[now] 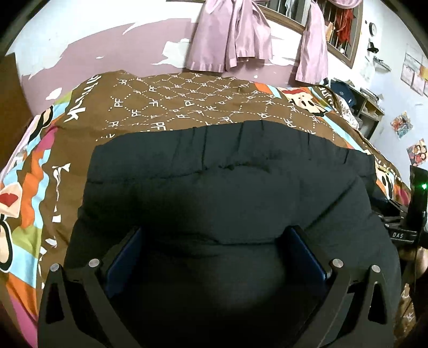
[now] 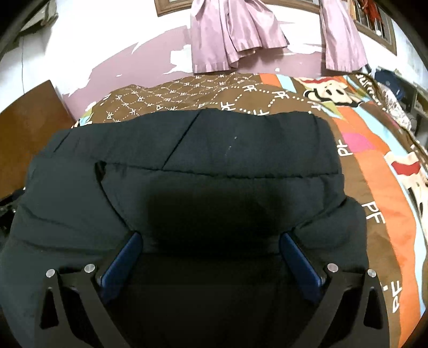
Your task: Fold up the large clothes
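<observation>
Both wrist views look steeply down and forward, close over the black garment [image 1: 227,192] on the bed [image 1: 187,101]. Shared at 12 o'clock: the pink curtains [image 2: 235,34] and the wall. Left view catches the right tool [image 1: 417,203] at 3 o'clock.

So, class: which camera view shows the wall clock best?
The left wrist view: the wall clock hangs at upper right, beyond the barred window, small but recognisable. The right wrist view shows curtains and part of a window frame, but no clock at all.
</observation>
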Demonstrator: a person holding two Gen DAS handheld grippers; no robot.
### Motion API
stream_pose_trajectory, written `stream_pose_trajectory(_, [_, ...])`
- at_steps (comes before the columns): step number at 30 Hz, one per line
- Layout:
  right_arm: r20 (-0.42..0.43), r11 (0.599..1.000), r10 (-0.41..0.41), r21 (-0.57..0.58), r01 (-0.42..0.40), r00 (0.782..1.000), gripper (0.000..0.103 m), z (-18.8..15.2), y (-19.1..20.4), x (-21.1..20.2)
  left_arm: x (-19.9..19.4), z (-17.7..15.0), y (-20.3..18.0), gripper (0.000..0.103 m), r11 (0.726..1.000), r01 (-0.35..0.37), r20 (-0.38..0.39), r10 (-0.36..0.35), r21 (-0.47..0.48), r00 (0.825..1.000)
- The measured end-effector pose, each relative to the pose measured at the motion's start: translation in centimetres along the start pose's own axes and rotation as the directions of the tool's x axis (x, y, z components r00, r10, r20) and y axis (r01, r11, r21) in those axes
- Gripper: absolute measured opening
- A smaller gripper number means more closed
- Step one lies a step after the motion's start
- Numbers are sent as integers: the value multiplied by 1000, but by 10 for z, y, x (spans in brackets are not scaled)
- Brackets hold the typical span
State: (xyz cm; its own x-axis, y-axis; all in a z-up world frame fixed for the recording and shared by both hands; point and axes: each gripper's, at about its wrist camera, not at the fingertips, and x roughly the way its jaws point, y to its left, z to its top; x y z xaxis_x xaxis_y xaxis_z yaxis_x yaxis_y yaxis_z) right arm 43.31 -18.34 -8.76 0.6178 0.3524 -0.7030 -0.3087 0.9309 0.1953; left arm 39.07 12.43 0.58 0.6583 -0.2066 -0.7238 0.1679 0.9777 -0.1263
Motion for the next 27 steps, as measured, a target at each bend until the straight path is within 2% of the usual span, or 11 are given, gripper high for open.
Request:
stream_pose_trajectory(6, [25,1000,7,7,-7,1000,103,-4,0,0,9,0,7,102,999,45,8,-44,-26,999])
stream_pose_trajectory(16, [30,1000,6,7,-6,1000,103,-4,-1,-1,10,-2,11,102,997,62,29,-61,-35,998])
stream_pose_trajectory(21, [59,999,-44,-21,46,997,103,-7,8,-3,11,-4,12,102,997,67,34,-66,-38,997])
stream_pose_trajectory(27, [107,991,-111,-59,118,988,103,-13,20,-9,5,-11,13,102,995,85,77,-82,-46,994])
